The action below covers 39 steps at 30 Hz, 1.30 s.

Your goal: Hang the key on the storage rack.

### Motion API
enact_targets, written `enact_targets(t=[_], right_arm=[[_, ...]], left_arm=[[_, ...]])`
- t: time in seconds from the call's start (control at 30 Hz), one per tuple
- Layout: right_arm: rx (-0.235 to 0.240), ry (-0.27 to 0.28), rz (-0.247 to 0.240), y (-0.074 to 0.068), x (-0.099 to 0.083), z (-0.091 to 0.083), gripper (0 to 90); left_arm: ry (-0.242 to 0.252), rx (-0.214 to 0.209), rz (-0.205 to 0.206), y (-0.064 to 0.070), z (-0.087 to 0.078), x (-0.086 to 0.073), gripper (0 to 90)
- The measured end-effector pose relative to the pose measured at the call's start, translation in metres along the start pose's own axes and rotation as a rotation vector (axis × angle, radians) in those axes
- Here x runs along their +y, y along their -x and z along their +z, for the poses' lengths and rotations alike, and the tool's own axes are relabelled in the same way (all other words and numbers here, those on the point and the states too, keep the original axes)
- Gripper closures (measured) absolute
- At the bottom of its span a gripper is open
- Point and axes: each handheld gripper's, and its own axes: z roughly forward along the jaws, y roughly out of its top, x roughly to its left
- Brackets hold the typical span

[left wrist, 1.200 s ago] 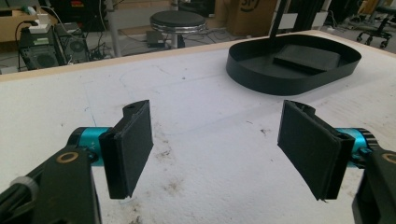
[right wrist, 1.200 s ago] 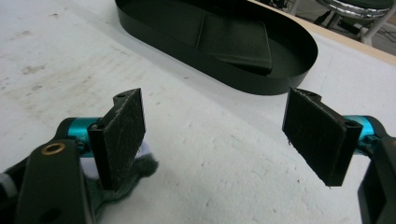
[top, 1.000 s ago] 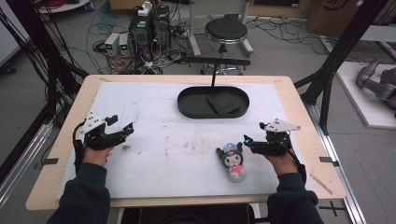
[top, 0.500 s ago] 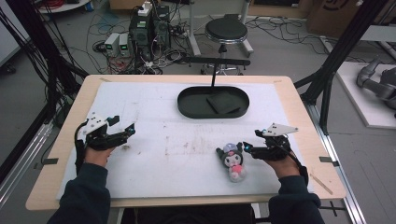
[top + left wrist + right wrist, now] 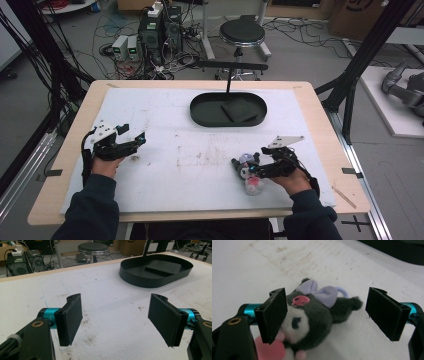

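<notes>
**Right gripper straddles plush toy, jaws wide**

Near the front edge of the table, on the right, a small plush toy (image 5: 248, 172) lies on the white mat (image 5: 165, 180). It has a dark head, a white face, a lilac bow and a pink body. The right gripper (image 5: 255, 169) sits low over it with its jaws spread wide. In the right gripper view the toy (image 5: 312, 315) lies between the two black pads: the left pad (image 5: 273, 315) is right at the toy's cheek, though whether it touches is hard to tell, and the right pad stands apart from it.

On the left side, a little farther back, the left gripper (image 5: 136, 141) hovers over bare mat, jaws also apart, with nothing between them.

Farthest off, toward the back middle of the table, sits a black oval tray (image 5: 200, 112) with a flat dark block (image 5: 239, 110) inside it.
</notes>
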Motion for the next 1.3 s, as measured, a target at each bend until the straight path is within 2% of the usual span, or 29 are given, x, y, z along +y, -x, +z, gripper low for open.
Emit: enact_targets(t=[0.03,0.1,0.13,0.23,0.37,0.43,0.47,0.53,0.57,0.63,0.7,0.8,0.87,0.97,1.07,1.13,1.3], right_arm=[[-0.010,-0.020,-0.018,-0.005,0.001,0.004,18.0],[0.031,-0.032,-0.044,-0.010,0.004,0.010,17.9],[0.027,-0.043,-0.051,-0.012,0.005,0.011,18.0],[0.038,-0.069,-0.011,-0.011,0.006,0.013,18.4],[0.063,-0.073,0.047,-0.005,0.003,0.013,18.3],[0.083,-0.078,0.066,-0.005,0.002,0.015,18.4],[0.101,-0.084,0.062,-0.004,0.002,0.017,18.4],[0.144,-0.110,0.084,-0.005,0.000,0.022,18.6],[0.166,-0.122,0.092,-0.006,0.000,0.025,23.1],[0.217,-0.125,0.046,-0.010,0.002,0.026,36.5],[0.229,-0.133,0.024,-0.013,0.005,0.026,42.0],[0.210,-0.122,-0.004,-0.015,0.007,0.023,45.9],[0.169,-0.103,-0.032,-0.013,0.008,0.019,46.7],[0.135,-0.035,-0.092,-0.008,0.011,0.008,46.8],[0.087,0.025,-0.178,-0.004,0.012,-0.002,46.7],[0.044,0.060,-0.199,-0.001,0.012,-0.008,46.7],[-0.039,0.169,-0.207,0.009,0.013,-0.019,46.7]], left_arm=[[-0.001,-0.001,0.000,0.000,0.000,0.000,27.3],[-0.001,-0.003,-0.002,0.000,-0.001,0.000,27.3],[-0.001,-0.004,-0.001,0.000,-0.001,0.000,27.3],[0.000,-0.002,-0.004,0.000,-0.002,0.000,27.3],[-0.003,0.000,-0.003,0.000,-0.003,0.000,27.3],[-0.003,0.000,-0.002,0.000,-0.003,0.000,27.3],[-0.005,-0.001,-0.001,0.000,-0.002,0.000,27.3],[-0.006,0.000,-0.001,0.001,-0.002,0.000,27.3],[-0.004,-0.001,-0.001,0.001,-0.002,0.000,27.3],[-0.004,0.000,-0.001,0.001,-0.002,0.000,27.3],[-0.004,0.001,-0.002,0.000,-0.002,0.000,27.3],[-0.002,0.001,-0.003,0.000,-0.002,0.000,27.3],[-0.003,0.001,-0.004,0.000,-0.002,0.000,27.3],[-0.002,0.002,-0.004,-0.001,-0.002,0.000,27.3],[-0.005,0.006,-0.001,0.000,-0.002,0.000,27.3],[-0.003,0.006,-0.004,0.000,-0.002,0.000,27.3],[-0.003,0.005,0.000,0.000,-0.002,0.000,27.5]])
